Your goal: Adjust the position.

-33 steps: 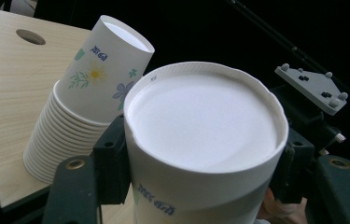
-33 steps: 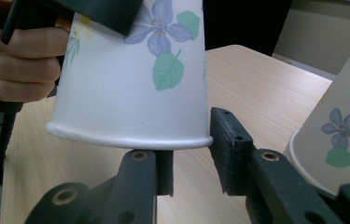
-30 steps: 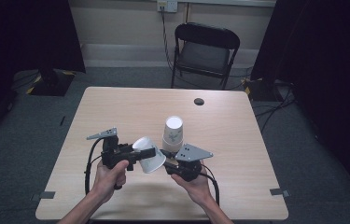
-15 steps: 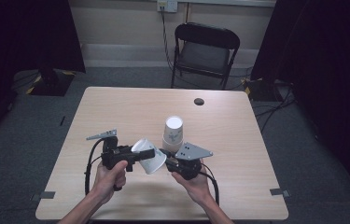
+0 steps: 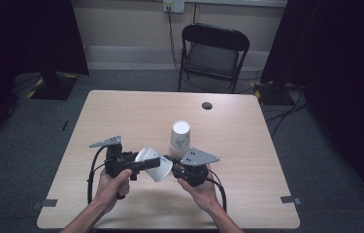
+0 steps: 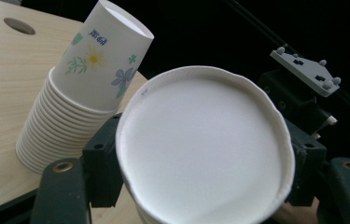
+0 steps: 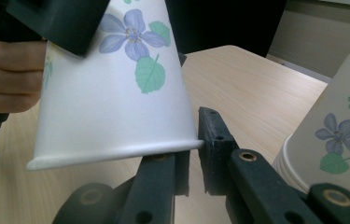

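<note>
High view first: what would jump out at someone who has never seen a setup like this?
Two hand-held grippers meet near the table's front edge over one white paper cup held on its side: the left gripper clamps it, while the right gripper has its jaws at the cup's rim. Just behind stands an upside-down stack of flowered paper cups, and a black folding chair waits beyond the table.

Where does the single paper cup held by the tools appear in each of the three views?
High view: single cup lies sideways at lower centre, between both tools.
Left gripper view: its open mouth faces the camera, centre-right.
Right gripper view: its flowered wall fills the upper left.
Shared landmark: the cup stack beside it.
</note>
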`<action>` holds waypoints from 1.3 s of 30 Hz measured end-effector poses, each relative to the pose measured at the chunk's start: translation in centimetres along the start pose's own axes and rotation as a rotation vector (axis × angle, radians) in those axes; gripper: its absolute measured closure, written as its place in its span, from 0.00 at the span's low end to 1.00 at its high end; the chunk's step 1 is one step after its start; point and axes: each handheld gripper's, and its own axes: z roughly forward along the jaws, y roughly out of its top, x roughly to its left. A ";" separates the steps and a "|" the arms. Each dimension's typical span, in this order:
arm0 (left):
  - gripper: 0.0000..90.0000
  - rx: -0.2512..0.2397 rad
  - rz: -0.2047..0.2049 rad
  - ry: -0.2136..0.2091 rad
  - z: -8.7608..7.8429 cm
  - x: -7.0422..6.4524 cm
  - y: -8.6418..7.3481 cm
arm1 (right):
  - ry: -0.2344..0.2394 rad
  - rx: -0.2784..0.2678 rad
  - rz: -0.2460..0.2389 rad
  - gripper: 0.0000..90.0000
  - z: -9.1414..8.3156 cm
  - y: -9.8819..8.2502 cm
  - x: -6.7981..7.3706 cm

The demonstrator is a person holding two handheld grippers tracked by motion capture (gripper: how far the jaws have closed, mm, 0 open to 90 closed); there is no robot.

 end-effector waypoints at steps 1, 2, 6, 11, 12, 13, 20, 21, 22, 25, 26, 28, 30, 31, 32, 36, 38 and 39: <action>0.32 0.000 0.017 0.005 -0.1 -0.1 0.0 | 0.000 0.002 0.000 0.93 0.0 0.0 0.0; 0.29 0.000 0.033 0.011 -0.2 -0.2 0.1 | 0.001 0.000 0.002 0.93 -0.1 0.0 0.1; 0.25 -0.003 0.078 0.035 -0.6 -0.4 0.3 | 0.004 -0.001 -0.005 0.93 -0.2 0.0 0.1; 0.22 -0.003 0.155 0.074 -0.9 -0.9 0.8 | 0.001 0.013 -0.009 0.94 -0.5 -0.1 0.1; 0.22 0.001 0.177 0.084 -0.9 -1.0 0.8 | 0.001 0.016 -0.008 0.94 -0.5 -0.1 0.0; 0.22 0.002 0.187 0.088 -0.9 -1.1 0.8 | 0.001 0.019 -0.006 0.94 -0.6 -0.1 0.0; 0.21 0.013 0.236 0.129 -1.1 -1.3 1.0 | 0.013 0.036 0.006 0.94 -0.7 -0.2 -0.2; 0.21 0.018 0.247 0.138 -1.1 -1.3 1.0 | 0.014 0.040 0.013 0.94 -0.7 -0.2 -0.3; 0.21 0.022 0.256 0.145 -1.0 -1.4 1.0 | 0.010 0.045 0.017 0.94 -0.8 -0.3 -0.4; 0.22 0.033 0.251 0.138 -1.0 -1.5 1.1 | -0.019 0.067 0.021 0.94 -0.9 -0.3 -0.6; 0.23 0.031 0.247 0.139 -1.0 -1.5 1.1 | -0.025 0.071 0.023 0.94 -1.1 -0.3 -0.7; 0.23 0.030 0.264 0.159 -1.1 -1.6 1.1 | -0.024 0.075 0.032 0.94 -1.3 -0.3 -0.9; 0.23 0.032 0.285 0.181 -1.2 -1.7 1.2 | -0.026 0.086 0.039 0.95 -1.5 -0.4 -1.1; 0.24 0.037 0.285 0.180 -1.2 -1.7 1.3 | -0.027 0.093 0.040 0.95 -1.5 -0.4 -1.2; 0.27 0.039 0.282 0.170 -1.3 -1.7 1.4 | -0.031 0.102 0.039 0.95 -1.5 -0.5 -1.2; 0.34 0.060 0.315 0.184 -1.3 -1.8 1.6 | -0.023 0.144 0.021 0.95 -1.4 -0.6 -1.3; 0.37 0.081 0.352 0.201 -1.2 -2.0 1.7 | -0.020 0.166 0.023 0.95 -1.4 -0.8 -1.5; 0.40 0.089 0.369 0.200 -1.2 -2.1 1.8 | -0.017 0.172 0.027 0.95 -1.3 -0.9 -1.6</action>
